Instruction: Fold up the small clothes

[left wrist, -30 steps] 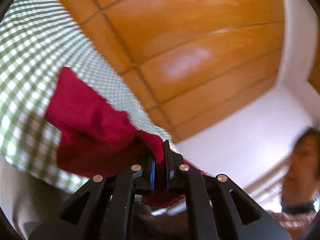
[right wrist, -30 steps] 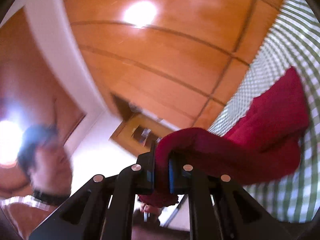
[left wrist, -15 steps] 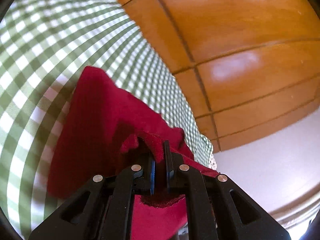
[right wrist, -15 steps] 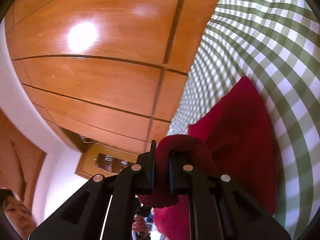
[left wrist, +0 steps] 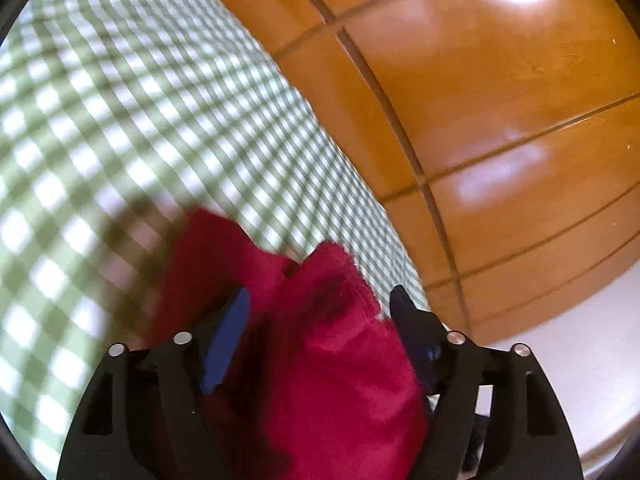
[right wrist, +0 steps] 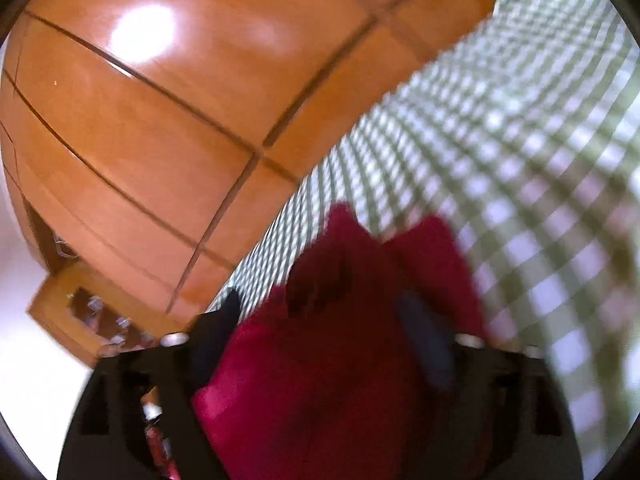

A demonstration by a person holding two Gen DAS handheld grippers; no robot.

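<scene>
A small red cloth (left wrist: 320, 344) lies bunched on the green checked tablecloth (left wrist: 120, 120). In the left wrist view my left gripper (left wrist: 320, 300) is open, its jaws wide apart with the cloth lying loose between them. In the right wrist view the same red cloth (right wrist: 340, 352) fills the gap of my right gripper (right wrist: 324, 304), which is also open with its jaws spread. Both views are blurred. The cloth's lower part is hidden behind the gripper bodies.
A wooden panelled wall (left wrist: 480, 100) rises just past the table's edge; it also shows in the right wrist view (right wrist: 180, 120). A wooden-framed opening (right wrist: 92, 320) and a pale wall lie at the lower left of that view.
Both grippers were shut on the red cloth and have now opened, letting it go. Both came down toward the checked tablecloth, and the cloth has settled onto it.
</scene>
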